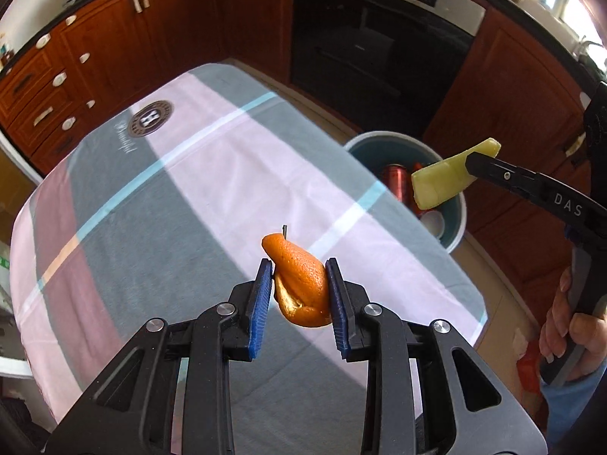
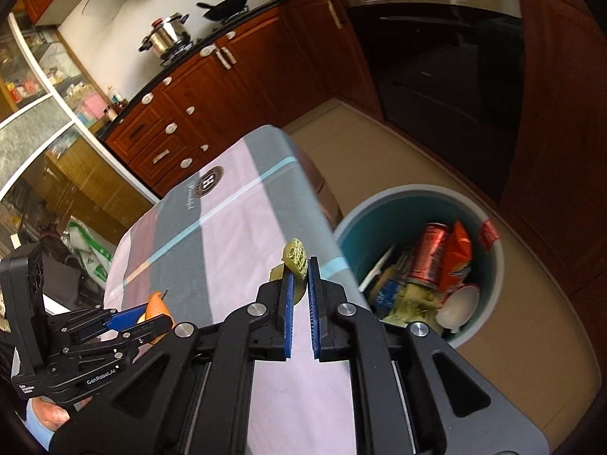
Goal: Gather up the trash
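Orange peel (image 1: pixel 301 280) is clamped between the blue pads (image 1: pixel 261 307) of the left claw (image 1: pixel 299 295), curled, with its pale inner side showing at the lower edge. The peel is held above the tabletop (image 1: pixel 212 174), which is covered by a cloth in pink, grey and light-blue stripes with a round dark emblem (image 1: pixel 150 118) near the far left corner. In the right wrist view the same left claw (image 2: pixel 151 316) is seen at the lower left, with the orange peel (image 2: pixel 155 303) pinched at its tip.

Pale yellow-green fruit peel (image 2: pixel 295 259) is gripped by the right claw (image 2: pixel 299 288), whose blue pads (image 2: pixel 288 314) are drawn nearly together on it. From the left wrist view this peel (image 1: pixel 445 178) is seen held out over the near rim of the trash bin (image 1: pixel 457 227), the right claw (image 1: pixel 474 168) reaching in from the right side.

Just beside the right edge of the tabletop, on the floor, the round bin (image 2: pixel 489 288) is seen with a grey outside and a teal inside. Inside it a red can (image 2: pixel 428 254), an orange snack bag (image 2: pixel 457 259), a white cup (image 2: pixel 459 305) and some blurred wrappers are seen.

Farther off, red-brown wooden cabinets (image 2: pixel 212 87), a black oven (image 1: pixel 379 38) and a steel pot (image 2: pixel 167 36) on the hob are seen
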Available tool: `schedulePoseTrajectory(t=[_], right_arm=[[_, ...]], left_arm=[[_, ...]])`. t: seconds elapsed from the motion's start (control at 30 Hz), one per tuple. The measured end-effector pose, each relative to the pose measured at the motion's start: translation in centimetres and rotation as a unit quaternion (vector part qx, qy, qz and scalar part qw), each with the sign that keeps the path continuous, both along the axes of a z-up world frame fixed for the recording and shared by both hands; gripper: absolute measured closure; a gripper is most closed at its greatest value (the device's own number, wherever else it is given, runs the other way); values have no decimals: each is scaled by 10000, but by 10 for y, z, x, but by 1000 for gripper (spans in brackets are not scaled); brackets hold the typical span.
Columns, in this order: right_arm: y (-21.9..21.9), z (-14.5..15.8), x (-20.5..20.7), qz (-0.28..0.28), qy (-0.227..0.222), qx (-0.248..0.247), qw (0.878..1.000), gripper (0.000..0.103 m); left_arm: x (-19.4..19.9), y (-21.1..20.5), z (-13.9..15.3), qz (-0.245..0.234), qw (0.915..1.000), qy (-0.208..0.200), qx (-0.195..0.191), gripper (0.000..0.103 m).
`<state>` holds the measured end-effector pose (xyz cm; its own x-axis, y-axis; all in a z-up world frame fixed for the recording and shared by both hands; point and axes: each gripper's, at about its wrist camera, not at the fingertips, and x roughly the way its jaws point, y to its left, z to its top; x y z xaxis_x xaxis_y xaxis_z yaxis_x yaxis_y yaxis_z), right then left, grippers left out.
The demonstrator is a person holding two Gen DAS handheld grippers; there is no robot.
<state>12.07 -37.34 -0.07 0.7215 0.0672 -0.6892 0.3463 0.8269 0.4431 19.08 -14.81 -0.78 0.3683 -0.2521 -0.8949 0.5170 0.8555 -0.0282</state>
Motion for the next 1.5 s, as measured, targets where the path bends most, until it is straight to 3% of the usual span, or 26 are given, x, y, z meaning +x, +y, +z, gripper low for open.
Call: schedulePoseTrajectory(t=[0.23,0.5,0.53,0.6,0.63,0.67,0.77,0.83,0.9,1.03,1.23,1.3,1.5], right_arm=[[-71,-26,-42,-541,257,102,9982,96],[-104,-55,-46,-665,541,217,9961,94],[-106,-60,-43,-619,592,284,9959,93],[-108,-67,-38,-528,669,391,9956,87],[-110,-70,-36,-504,659,441,9956,84],[-110,-72,-35,-489,631,479,9957,72],[-115,-76,-36,-586,613,536,9950,61],[-119,-80,-37,-679,626,647,9936,46],[-122,-80,-40,-727,555,742,9930,24],[-120,-75,-44,-724,495,749,9933,16],[-111,-61,-48,-606,607,620,9944,13],[-107,-53,-52,-579,613,560,9949,7],[-94,-32,-70,-436,715,302,9960,7]], left_arm=[[-5,-110,-13,-773,9968,128,174,73],[5,-174,-42,-1047,9927,260,531,70],[7,-180,-45,-1047,9924,275,586,66],[13,-188,-50,-1000,9921,277,704,47],[14,-191,-49,-970,9923,199,743,39],[16,-191,-48,-924,9926,79,786,37],[22,-189,-47,-805,9936,9,797,29],[28,-184,-45,-682,9948,-16,750,26],[31,-181,-44,-594,9955,-16,744,19],[30,-176,-41,-584,9952,-138,771,8],[10,-165,-29,-683,9928,-437,886,5],[4,-156,-25,-650,9934,-391,861,4],[-18,-121,-7,-470,9964,-291,643,4]])
